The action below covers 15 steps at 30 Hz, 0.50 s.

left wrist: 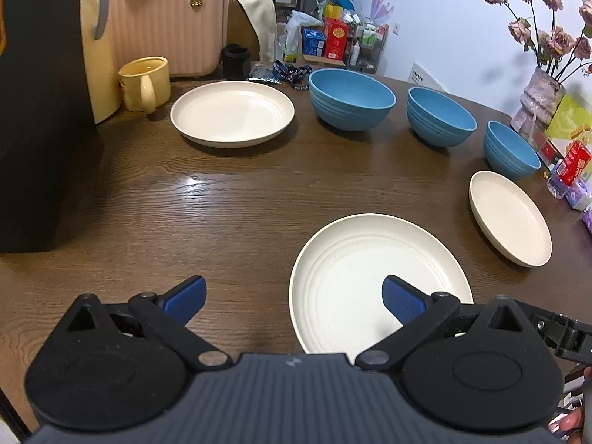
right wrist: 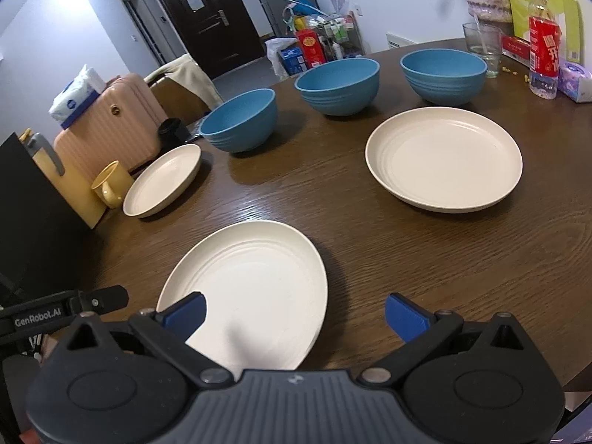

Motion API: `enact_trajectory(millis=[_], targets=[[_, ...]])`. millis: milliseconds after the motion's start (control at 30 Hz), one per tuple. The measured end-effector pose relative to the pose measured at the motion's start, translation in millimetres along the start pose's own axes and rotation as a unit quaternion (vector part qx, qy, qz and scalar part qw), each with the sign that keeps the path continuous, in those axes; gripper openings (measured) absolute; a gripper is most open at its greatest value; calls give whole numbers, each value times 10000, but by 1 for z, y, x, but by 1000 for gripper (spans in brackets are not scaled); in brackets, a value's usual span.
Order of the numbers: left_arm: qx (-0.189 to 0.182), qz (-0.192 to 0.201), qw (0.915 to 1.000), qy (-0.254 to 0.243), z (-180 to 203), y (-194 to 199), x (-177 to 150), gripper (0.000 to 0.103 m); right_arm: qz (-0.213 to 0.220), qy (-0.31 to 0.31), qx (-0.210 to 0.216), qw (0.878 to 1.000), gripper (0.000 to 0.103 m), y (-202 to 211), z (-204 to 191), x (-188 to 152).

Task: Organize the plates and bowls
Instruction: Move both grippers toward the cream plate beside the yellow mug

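A dark wooden table (left wrist: 222, 199) with a visible grain holds three cream plates and three blue bowls, all apart from one another.

From the left wrist view, the nearest plate (left wrist: 355, 266) lies at 5 o'clock, just ahead of the left gripper (left wrist: 294, 296). A second plate (left wrist: 232, 113) sits at 11 o'clock, and a third plate (left wrist: 508, 216) lies near the table's edge at 3 o'clock. The bowls run in a row from 12 to 2 o'clock: a large bowl (left wrist: 351, 98), a middle bowl (left wrist: 440, 116) and a small bowl (left wrist: 510, 150). All are round, matte, and ridged with concentric rings.

Around them: a yellow mug (left wrist: 145, 81) and a ribbed pink suitcase (left wrist: 166, 22) at 10 o'clock, a black box (left wrist: 40, 111) at 9 o'clock, and a vase of dried roses (left wrist: 540, 88) at 2 o'clock. In the right wrist view a red-labelled bottle (right wrist: 544, 55) and a drinking glass (right wrist: 483, 48) stand at 1 o'clock.

Both grippers point steeply down toward the table. The left gripper's jaws are spread wide and grip nothing; its right blue pad overlaps the near plate's rim in the view. The right gripper (right wrist: 294, 316) is likewise spread wide and empty, its left pad showing over the same plate (right wrist: 255, 288). Nothing lies between the grippers and the dishes.
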<state>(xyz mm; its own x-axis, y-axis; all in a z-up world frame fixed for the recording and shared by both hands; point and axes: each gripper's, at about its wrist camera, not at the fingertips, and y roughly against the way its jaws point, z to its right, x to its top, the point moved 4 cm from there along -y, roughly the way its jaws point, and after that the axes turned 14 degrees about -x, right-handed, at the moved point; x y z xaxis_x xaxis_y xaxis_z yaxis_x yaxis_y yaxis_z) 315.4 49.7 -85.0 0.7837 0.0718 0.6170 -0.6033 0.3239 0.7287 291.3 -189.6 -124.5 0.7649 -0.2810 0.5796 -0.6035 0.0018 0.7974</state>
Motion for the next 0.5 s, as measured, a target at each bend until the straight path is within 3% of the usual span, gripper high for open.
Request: enact_trajectory(millis=[500], targets=[[264,355,9987,271,5,45,-22,103,160,372,165,9990,103,36,-6,-11]])
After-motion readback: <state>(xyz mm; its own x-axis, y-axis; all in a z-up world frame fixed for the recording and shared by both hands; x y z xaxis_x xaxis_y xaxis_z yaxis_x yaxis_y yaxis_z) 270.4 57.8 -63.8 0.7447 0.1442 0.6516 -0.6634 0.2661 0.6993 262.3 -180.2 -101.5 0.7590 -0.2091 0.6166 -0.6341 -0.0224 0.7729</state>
